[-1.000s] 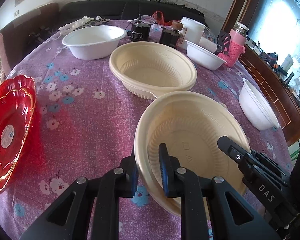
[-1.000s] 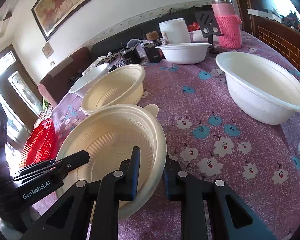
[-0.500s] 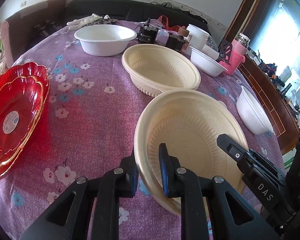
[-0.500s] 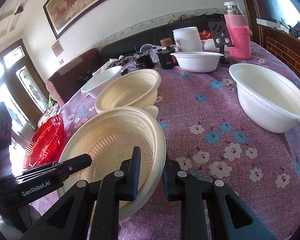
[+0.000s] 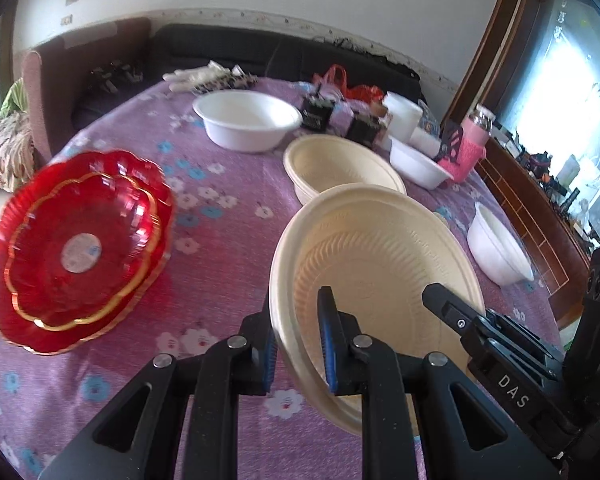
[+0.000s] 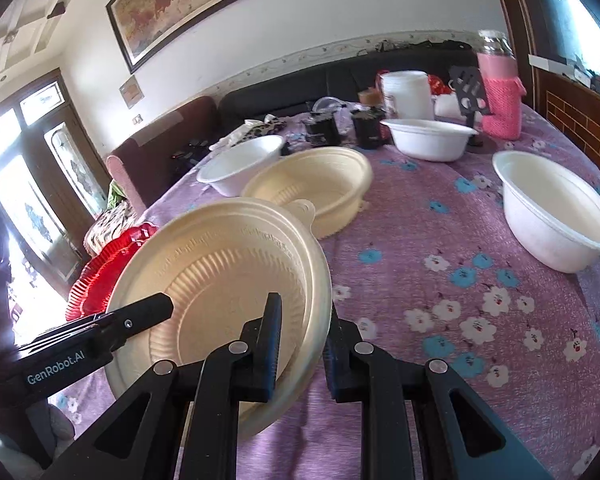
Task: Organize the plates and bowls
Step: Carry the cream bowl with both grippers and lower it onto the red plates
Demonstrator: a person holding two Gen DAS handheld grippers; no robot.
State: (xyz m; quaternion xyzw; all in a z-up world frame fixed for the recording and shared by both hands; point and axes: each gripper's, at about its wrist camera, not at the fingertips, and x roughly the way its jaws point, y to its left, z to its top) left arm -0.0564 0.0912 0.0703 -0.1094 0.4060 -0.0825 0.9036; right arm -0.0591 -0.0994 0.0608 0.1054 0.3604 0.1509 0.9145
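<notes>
A cream ribbed bowl (image 5: 380,256) is held off the bench (image 5: 220,240) by both tools at once. The left tool (image 5: 298,340) is pinched narrow on the rim at the bowl's left side, one finger inside and one outside; the right tool (image 6: 302,340) is clamped in the same way on the opposite rim, and the bowl (image 6: 220,276) is seen tilted up between them.

Just beyond it a second cream bowl (image 5: 342,166) of the same make rests on the purple flowered cloth, and it is judged to be the place for nesting. For the step to be done well, the held bowl should be levelled, both hands being carried together so that the thin rim is not twisted or bent. It should be centred over the resting bowl before being lowered, and its tab should be kept clear. Both grips should be released only once it is seated.

The stacked red plates (image 5: 80,248) lie well apart at the left; white bowls (image 6: 556,216) are scattered around.
</notes>
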